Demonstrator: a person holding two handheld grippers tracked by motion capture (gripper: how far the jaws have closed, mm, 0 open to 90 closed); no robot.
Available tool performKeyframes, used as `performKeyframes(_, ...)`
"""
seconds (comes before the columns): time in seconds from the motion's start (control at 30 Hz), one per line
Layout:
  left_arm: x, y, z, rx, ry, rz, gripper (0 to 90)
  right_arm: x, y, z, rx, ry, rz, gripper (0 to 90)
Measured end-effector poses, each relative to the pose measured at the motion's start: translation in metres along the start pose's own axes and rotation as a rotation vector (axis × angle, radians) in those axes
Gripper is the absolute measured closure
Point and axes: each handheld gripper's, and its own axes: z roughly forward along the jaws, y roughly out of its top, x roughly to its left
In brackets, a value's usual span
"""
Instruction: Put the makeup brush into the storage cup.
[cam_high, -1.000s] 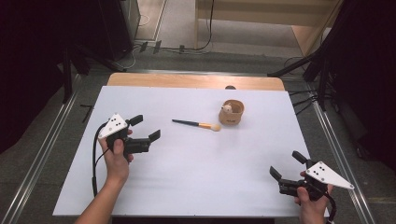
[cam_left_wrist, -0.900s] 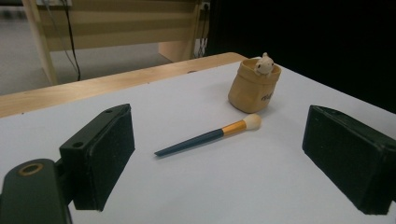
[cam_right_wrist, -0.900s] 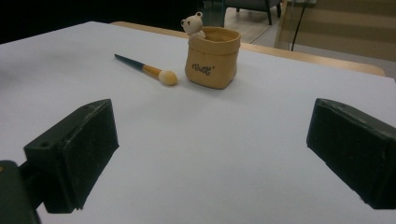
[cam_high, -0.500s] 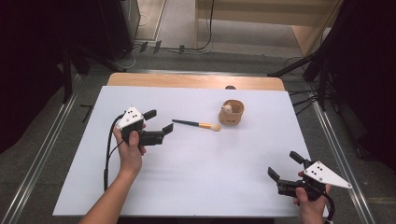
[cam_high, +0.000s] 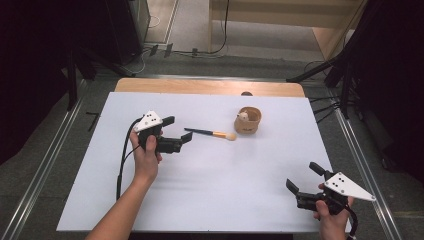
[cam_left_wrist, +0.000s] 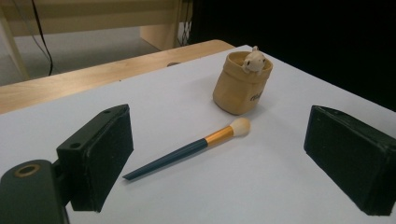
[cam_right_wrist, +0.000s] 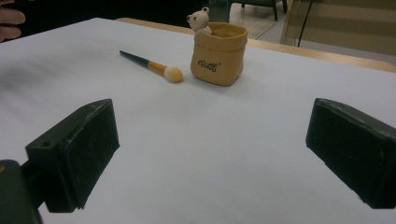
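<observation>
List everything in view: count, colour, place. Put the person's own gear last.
makeup brush: one, dark teal handle, gold ferrule, cream tip, lying flat mid-table, tip toward the pot.
pot: one, tan, sack-shaped, upright just right of the brush tip, a small white bear figure at its rim.
table: one, white top, wooden strip along the far edge.
left gripper: one, black with a grey plate, jaws open, at the brush's handle end.
right gripper: one, black with a grey plate, jaws open, near corner on the right.
</observation>
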Motion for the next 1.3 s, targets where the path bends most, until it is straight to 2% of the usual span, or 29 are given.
performKeyframes(0.1, 0.0, 0.0, 0.005, 0.021, -0.029, 0.008, 7.6, 0.0, 0.0, 0.001, 0.006, -0.001, 0.001, 3.2)
performKeyframes(0.13, 0.001, 0.001, 0.008, 0.03, -0.056, 0.011, 6.6, 0.0, 0.0, 0.001, 0.006, 0.0, 0.0, 3.2)
performKeyframes(0.33, 0.004, 0.004, 0.018, 0.054, -0.093, 0.009, 1.8, 0.0, -0.001, 0.001, 0.007, 0.002, 0.0, 3.2)
performKeyframes(0.4, 0.003, 0.007, 0.026, 0.083, -0.119, 0.012, 1.8, 0.0, -0.001, 0.001, 0.008, 0.003, 0.001, 3.2)
performKeyframes(0.47, 0.002, 0.008, 0.03, 0.094, -0.122, 0.016, 1.8, 0.0, -0.001, 0.001, 0.008, 0.004, -0.001, 3.2)
performKeyframes(0.57, -0.005, 0.012, 0.042, 0.145, -0.134, 0.05, 1.8, -0.001, -0.001, 0.0, 0.008, 0.004, 0.001, 3.3)
performKeyframes(0.6, -0.005, 0.012, 0.042, 0.145, -0.134, 0.05, 1.9, -0.001, -0.001, 0.0, 0.008, 0.004, 0.001, 3.3)
performKeyframes(0.7, -0.01, 0.015, 0.059, 0.207, -0.145, 0.083, 2.0, -0.002, -0.001, 0.0, 0.008, 0.007, 0.004, 3.4)
performKeyframes(0.77, -0.01, 0.016, 0.062, 0.214, -0.15, 0.091, 2.0, -0.002, -0.001, 0.0, 0.008, 0.009, 0.0, 3.4)
performKeyframes(0.83, -0.011, 0.018, 0.071, 0.243, -0.151, 0.124, 2.1, -0.001, -0.001, 0.0, 0.011, 0.009, -0.001, 3.5)
performKeyframes(1.0, -0.008, 0.021, 0.084, 0.284, -0.166, 0.132, 2.1, -0.001, -0.001, 0.0, 0.01, 0.011, -0.003, 3.5)
performKeyframes(1.03, -0.006, 0.023, 0.09, 0.312, -0.175, 0.133, 2.1, -0.002, -0.001, -0.001, 0.007, 0.013, 0.001, 3.6)
performKeyframes(1.07, -0.006, 0.023, 0.09, 0.312, -0.175, 0.133, 2.1, -0.002, -0.001, -0.001, 0.007, 0.013, 0.001, 3.6)
performKeyframes(1.1, -0.002, 0.023, 0.097, 0.35, -0.188, 0.136, 2.1, -0.002, -0.001, -0.001, 0.004, 0.012, 0.002, 3.7)
performKeyframes(1.17, 0.0, 0.023, 0.099, 0.361, -0.189, 0.135, 2.1, -0.002, -0.001, -0.002, 0.005, 0.012, 0.003, 3.7)
performKeyframes(1.23, 0.005, 0.023, 0.107, 0.401, -0.191, 0.131, 2.3, -0.002, -0.001, -0.002, 0.008, 0.016, 0.005, 3.7)
performKeyframes(1.3, 0.008, 0.024, 0.112, 0.42, -0.184, 0.129, 3.2, -0.002, -0.001, -0.002, 0.008, 0.019, 0.005, 3.7)
